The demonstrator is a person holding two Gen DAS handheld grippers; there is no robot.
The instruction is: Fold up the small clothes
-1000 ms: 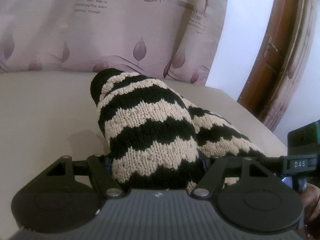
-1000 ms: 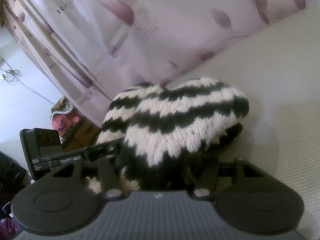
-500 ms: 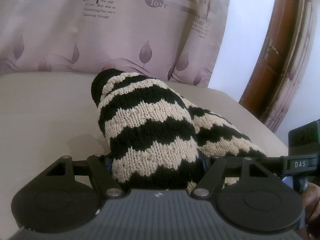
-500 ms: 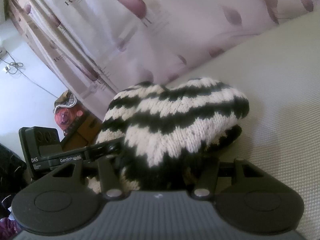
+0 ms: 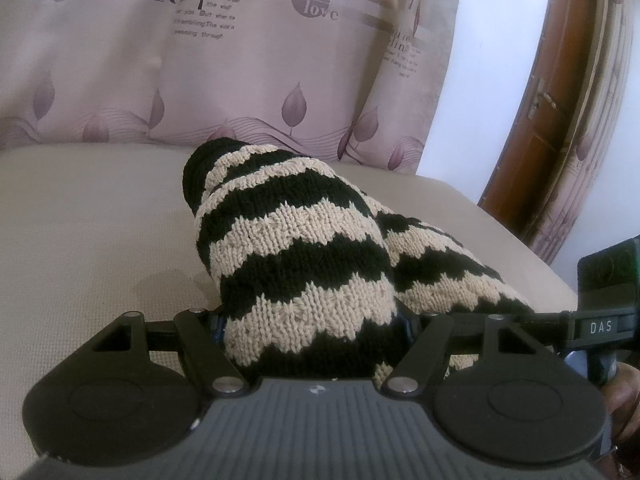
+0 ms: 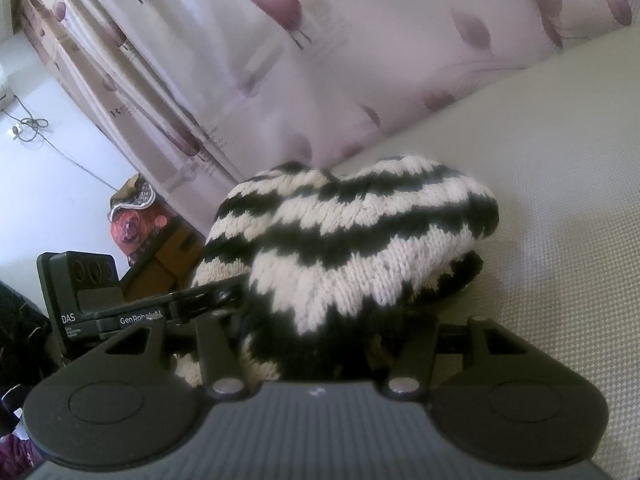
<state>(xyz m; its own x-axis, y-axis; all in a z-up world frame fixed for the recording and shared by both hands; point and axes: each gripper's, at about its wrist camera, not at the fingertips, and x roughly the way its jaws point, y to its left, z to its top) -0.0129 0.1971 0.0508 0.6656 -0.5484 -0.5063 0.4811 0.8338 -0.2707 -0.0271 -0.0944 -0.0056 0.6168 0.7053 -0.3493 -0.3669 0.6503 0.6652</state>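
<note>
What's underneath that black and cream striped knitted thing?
The striped knit lies on a pale beige cushioned surface, which shows all around it. In the right wrist view, a darker knitted layer peeks out beneath the top fold. Anything further under it is covered.

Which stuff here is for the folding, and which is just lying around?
For the job:
knit garment
left gripper
right gripper

Just there:
curtain
door
bag
cable

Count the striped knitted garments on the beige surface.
1: a black-and-cream zigzag-striped knitted garment bunched on the beige surface, gripped by both tongs; others may be hidden beneath.
</note>
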